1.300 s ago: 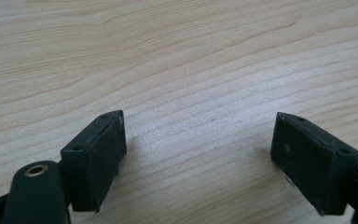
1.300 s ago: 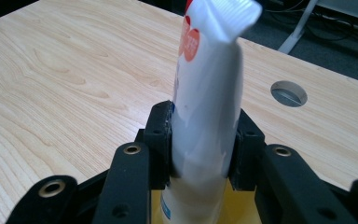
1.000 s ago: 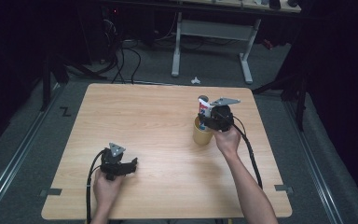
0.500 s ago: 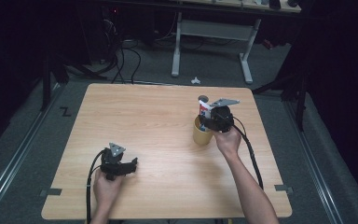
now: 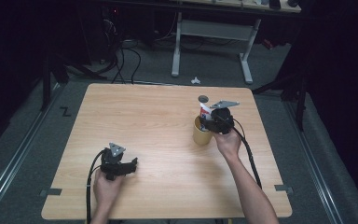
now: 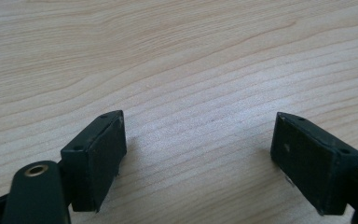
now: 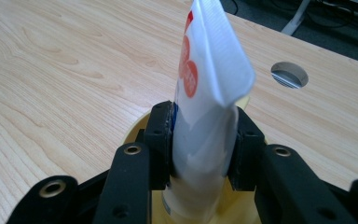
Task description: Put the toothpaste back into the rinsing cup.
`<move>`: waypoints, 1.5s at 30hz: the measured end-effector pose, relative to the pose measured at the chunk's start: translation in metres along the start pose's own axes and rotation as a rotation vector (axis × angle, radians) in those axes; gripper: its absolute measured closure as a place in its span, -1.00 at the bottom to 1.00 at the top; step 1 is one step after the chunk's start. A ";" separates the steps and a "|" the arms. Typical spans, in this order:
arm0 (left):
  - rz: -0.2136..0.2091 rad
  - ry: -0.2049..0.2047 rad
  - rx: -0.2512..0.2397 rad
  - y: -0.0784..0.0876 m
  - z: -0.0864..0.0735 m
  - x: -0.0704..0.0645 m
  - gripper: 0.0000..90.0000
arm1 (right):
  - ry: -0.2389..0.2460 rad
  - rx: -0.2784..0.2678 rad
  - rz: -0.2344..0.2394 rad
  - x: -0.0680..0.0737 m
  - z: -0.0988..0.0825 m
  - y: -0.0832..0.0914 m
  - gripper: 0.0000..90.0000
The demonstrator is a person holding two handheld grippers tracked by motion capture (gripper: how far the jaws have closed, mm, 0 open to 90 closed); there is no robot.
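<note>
Bright tabletop, dark room around it

From above, light falls evenly on the tabletop (image 5: 158,121) while the floor and far furniture sink into gloom — the picture is soft and grainy. The gripper views are brighter; near jaws blur slightly, a pale sheen crosses the wood, short soft shadows lie beneath — no harsh glare.

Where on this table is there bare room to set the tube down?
Most of the table is bare: the wide stretch between the left hand-held gripper and the yellow cup, and the whole far left. It is crowded at the right, where the right hand-held gripper holds the tube in the cup, near the round hole.
</note>
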State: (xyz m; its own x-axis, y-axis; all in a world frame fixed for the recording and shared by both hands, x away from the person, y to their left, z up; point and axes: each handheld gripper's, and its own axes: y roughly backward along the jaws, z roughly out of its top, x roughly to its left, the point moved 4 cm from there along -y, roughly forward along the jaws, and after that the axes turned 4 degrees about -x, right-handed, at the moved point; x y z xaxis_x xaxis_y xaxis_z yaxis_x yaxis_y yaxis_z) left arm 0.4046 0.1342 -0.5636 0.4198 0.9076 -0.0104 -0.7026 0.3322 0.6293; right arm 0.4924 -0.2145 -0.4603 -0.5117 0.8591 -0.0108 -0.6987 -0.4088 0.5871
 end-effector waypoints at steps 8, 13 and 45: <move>0.000 0.000 0.002 0.000 0.000 0.000 -0.59 | -0.014 0.007 -0.005 -0.003 -0.007 0.000 0.49; 0.000 0.000 0.000 0.000 0.000 0.000 -0.59 | -0.014 -0.003 0.000 -0.003 -0.006 0.001 0.49; 0.000 0.000 -0.001 0.000 0.000 0.000 -0.59 | -0.004 -0.094 -0.048 -0.005 -0.003 0.028 0.00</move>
State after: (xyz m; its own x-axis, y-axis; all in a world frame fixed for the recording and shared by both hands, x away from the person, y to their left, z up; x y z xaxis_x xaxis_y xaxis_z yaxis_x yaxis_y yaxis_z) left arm 0.4046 0.1341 -0.5636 0.4197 0.9076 -0.0106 -0.7030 0.3325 0.6287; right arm 0.4740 -0.2306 -0.4460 -0.4748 0.8795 -0.0336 -0.7663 -0.3943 0.5072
